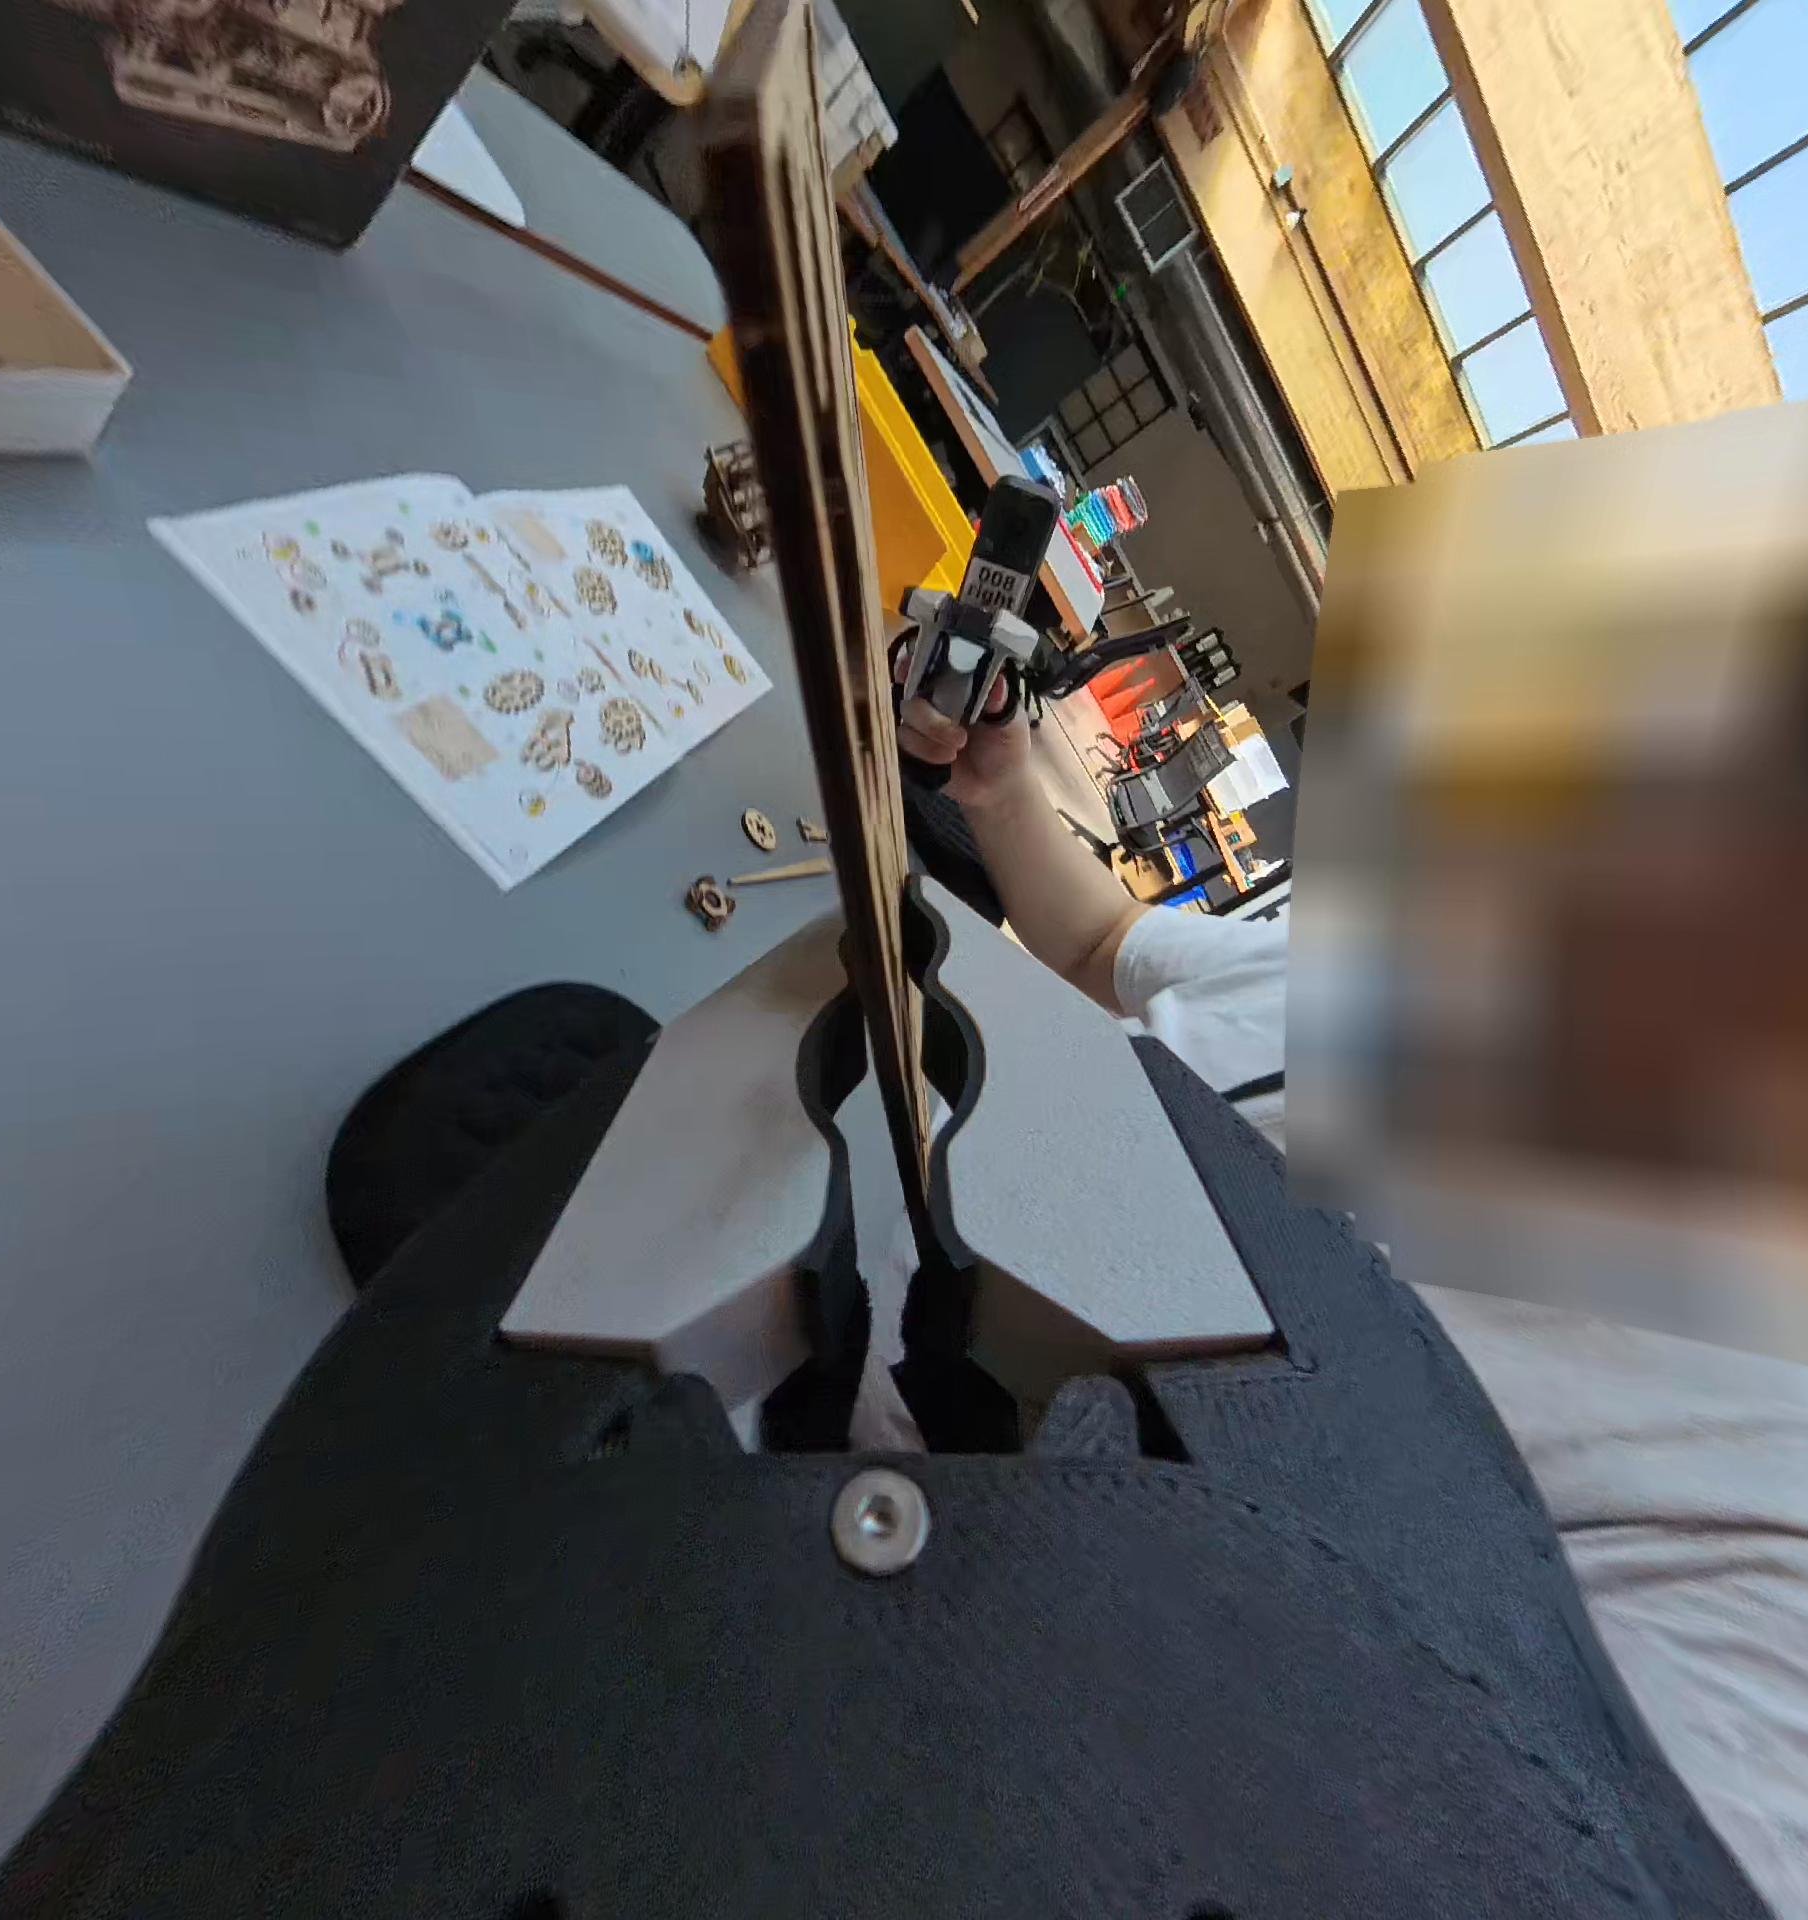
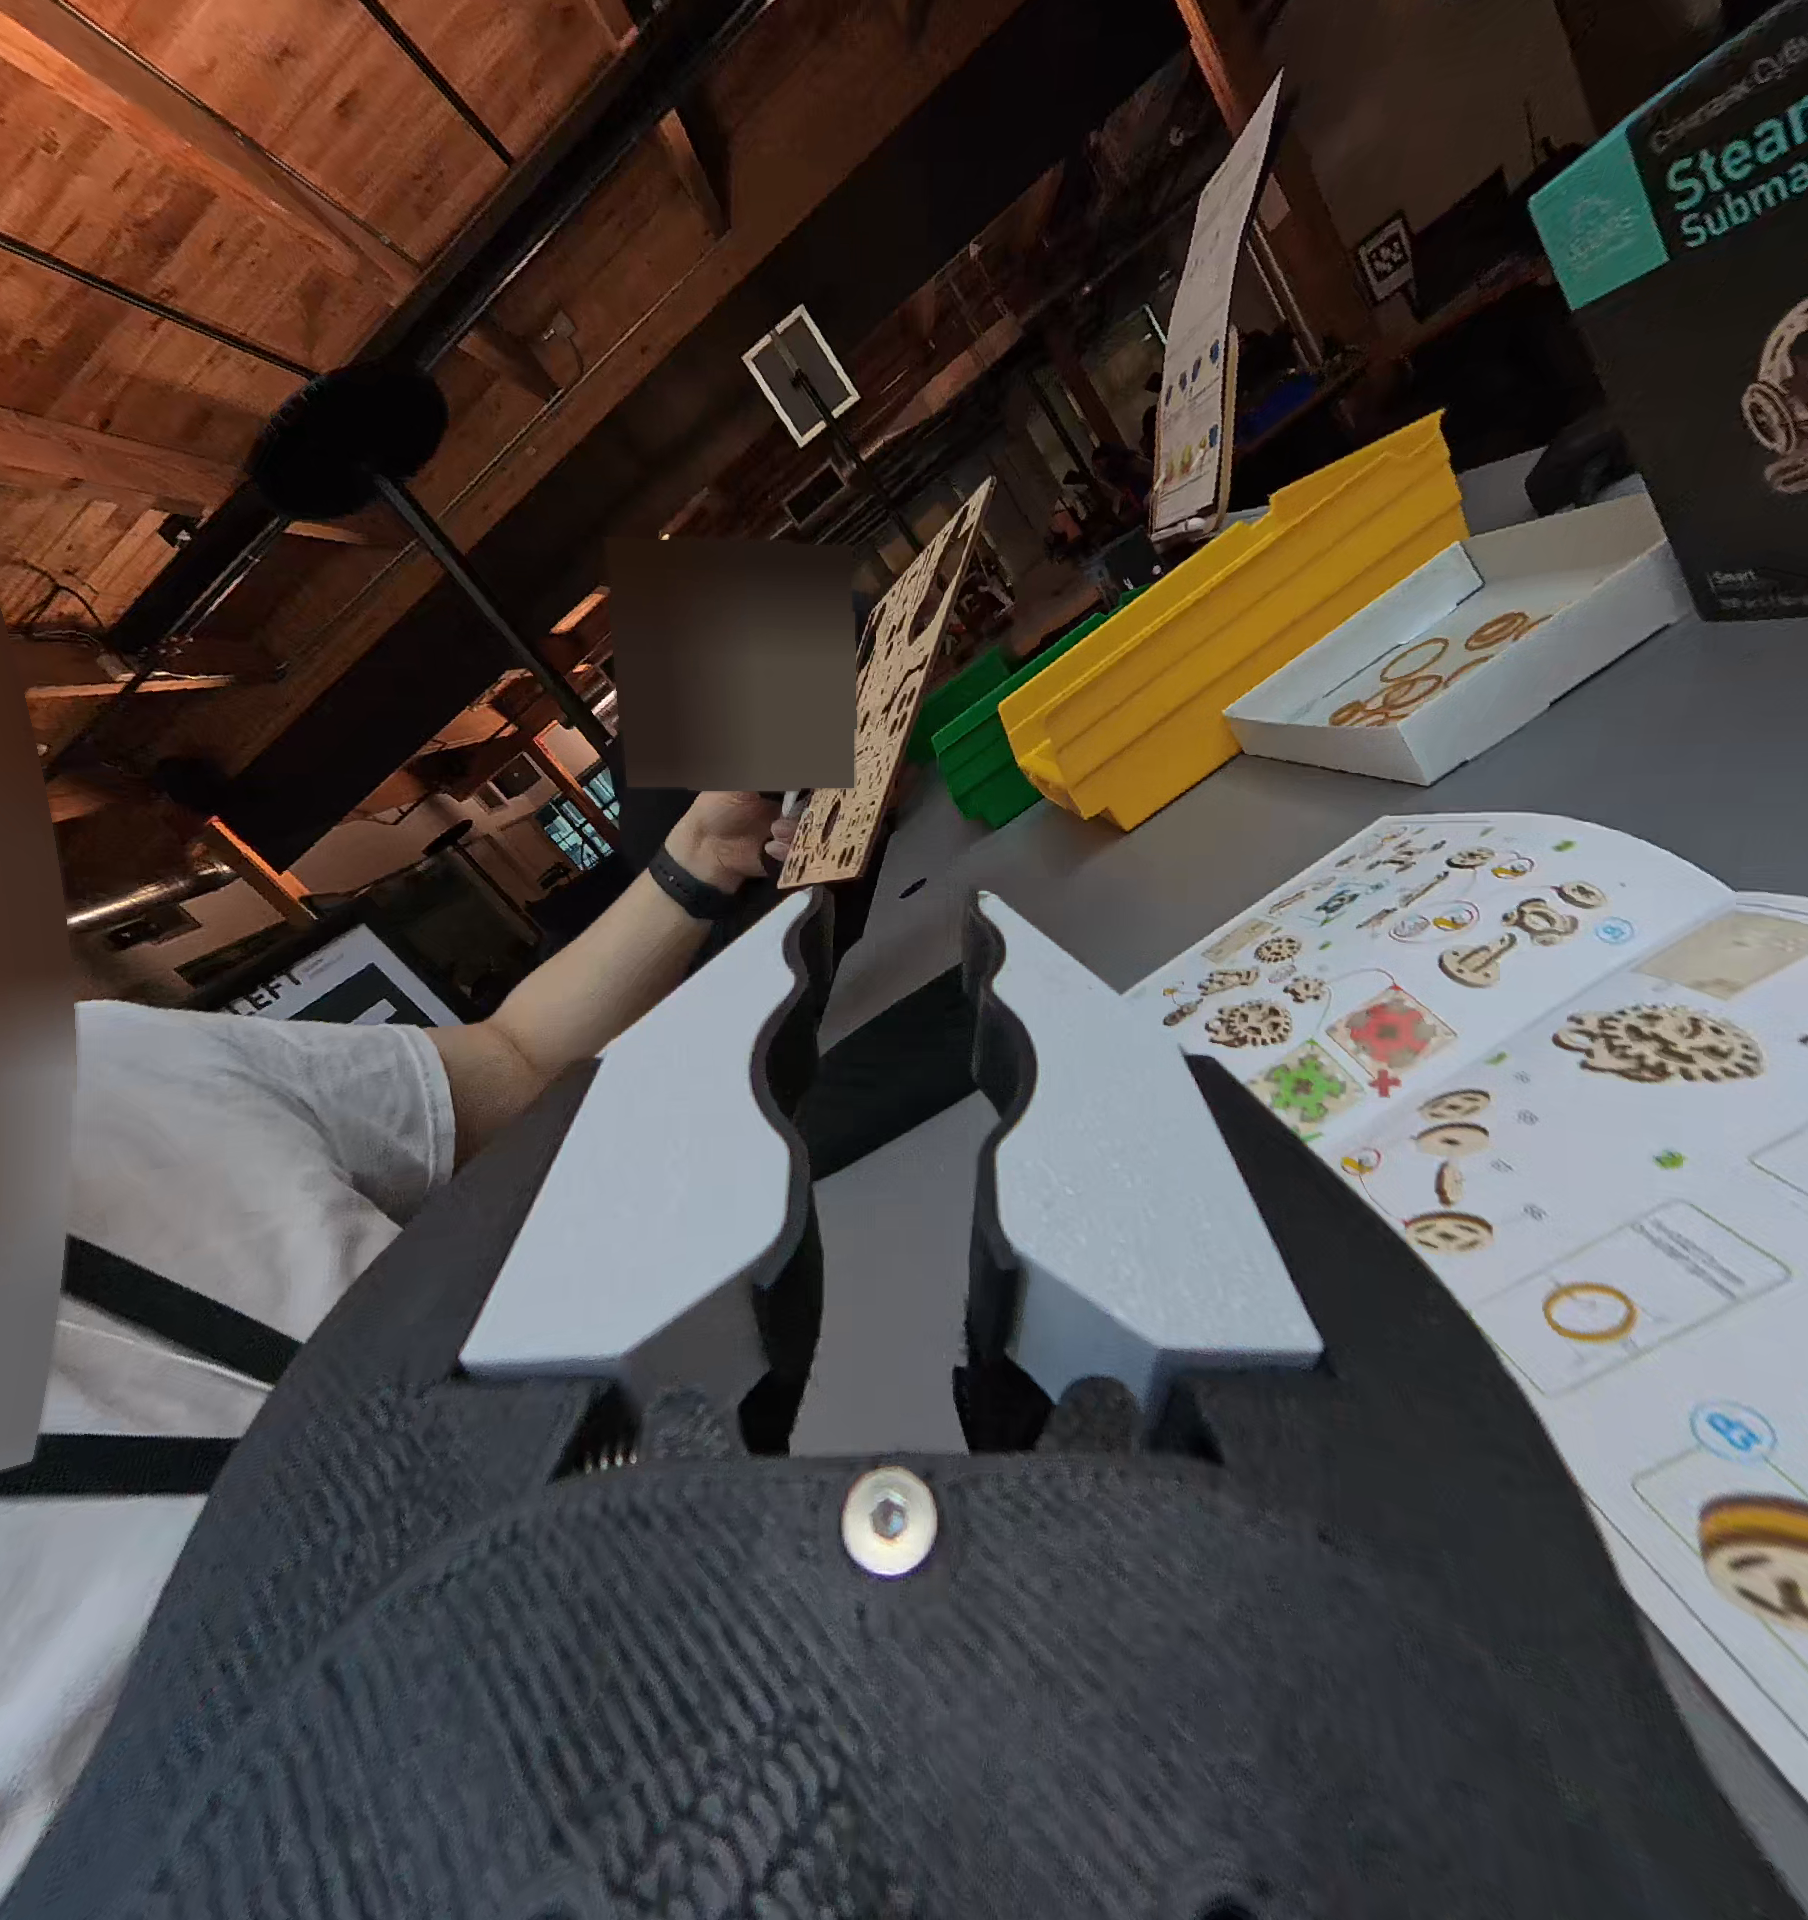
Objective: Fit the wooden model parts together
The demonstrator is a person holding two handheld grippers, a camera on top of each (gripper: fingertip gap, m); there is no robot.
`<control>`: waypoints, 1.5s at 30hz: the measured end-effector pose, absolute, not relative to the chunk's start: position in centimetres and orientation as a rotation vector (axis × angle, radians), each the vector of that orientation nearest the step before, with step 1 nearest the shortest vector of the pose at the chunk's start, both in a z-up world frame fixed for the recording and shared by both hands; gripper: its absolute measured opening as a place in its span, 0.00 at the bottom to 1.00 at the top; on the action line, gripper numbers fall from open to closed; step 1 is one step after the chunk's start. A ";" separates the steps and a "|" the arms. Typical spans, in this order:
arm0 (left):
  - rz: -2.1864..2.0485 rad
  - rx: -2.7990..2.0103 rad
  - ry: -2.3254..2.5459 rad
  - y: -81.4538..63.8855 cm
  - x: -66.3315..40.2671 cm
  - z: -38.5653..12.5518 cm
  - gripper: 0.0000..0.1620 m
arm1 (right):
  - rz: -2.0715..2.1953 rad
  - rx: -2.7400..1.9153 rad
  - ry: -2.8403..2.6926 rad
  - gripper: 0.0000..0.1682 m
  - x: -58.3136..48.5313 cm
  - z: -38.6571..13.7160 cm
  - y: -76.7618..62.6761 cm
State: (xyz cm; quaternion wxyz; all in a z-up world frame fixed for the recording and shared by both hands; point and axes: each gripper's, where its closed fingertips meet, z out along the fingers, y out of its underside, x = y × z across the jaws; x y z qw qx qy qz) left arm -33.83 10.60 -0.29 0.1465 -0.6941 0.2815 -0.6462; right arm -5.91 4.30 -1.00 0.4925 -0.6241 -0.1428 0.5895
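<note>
My left gripper [image 1: 884, 925] is shut on a thin laser-cut wooden sheet [image 1: 806, 468], which I see edge-on, rising from between the pads. The right wrist view shows that sheet [image 2: 905, 675] held upright above the grey table, full of cut-out parts. My right gripper [image 2: 898, 914] is open and empty above the table, to the right of the sheet; it also shows in the left wrist view [image 1: 967, 644], beyond the sheet. Loose wooden parts lie on the table: a small gear [image 1: 759, 829], a flower-shaped piece [image 1: 711, 900] and a stick [image 1: 780, 873]. A small part-built wooden model [image 1: 734, 509] stands farther back.
An open instruction booklet [image 2: 1554, 1091] lies on the table, also in the left wrist view [image 1: 464, 644]. A yellow bin [image 2: 1243, 644], a green bin [image 2: 973, 738] and a white tray [image 2: 1336, 743] with wooden rings stand behind it. The dark kit box [image 2: 1762, 364] is far right.
</note>
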 end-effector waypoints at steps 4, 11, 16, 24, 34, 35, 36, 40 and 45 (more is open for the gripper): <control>-1.974 -2.285 0.736 10.6 -40.4 -3.2 0.00 | 1.302 -1.626 -0.329 0.13 -2.9 -4.5 1.5; -1.990 -2.736 0.808 9.5 -46.8 -8.3 0.00 | 1.312 -1.573 -0.367 0.12 -3.5 -3.7 0.0; -1.830 -3.003 0.936 9.2 -49.3 -10.5 0.00 | 1.277 -1.637 -0.443 0.12 -4.4 -4.9 -0.4; -1.474 -3.111 0.954 11.3 -50.9 -13.5 0.18 | 1.298 -1.615 -0.455 0.12 -4.5 -4.6 -0.7; -1.046 -3.206 0.804 13.5 -52.5 -14.3 0.38 | 1.265 -1.648 -0.477 0.13 -4.7 -5.2 -0.8; -0.959 -3.191 0.812 14.0 -52.6 -14.2 0.42 | 1.258 -1.656 -0.486 0.13 -4.8 -5.4 -0.8; -0.904 -3.164 0.817 14.5 -52.5 -14.0 0.44 | 1.254 -1.660 -0.495 0.13 -4.9 -5.4 -0.9; -0.750 -3.087 0.785 15.5 -52.6 -13.3 0.50 | 1.228 -1.658 -0.504 0.13 -5.0 -5.4 -0.9; -0.289 -2.922 0.824 17.0 -55.0 -12.7 0.51 | 1.076 -1.721 -0.532 0.12 -3.9 -6.5 -0.5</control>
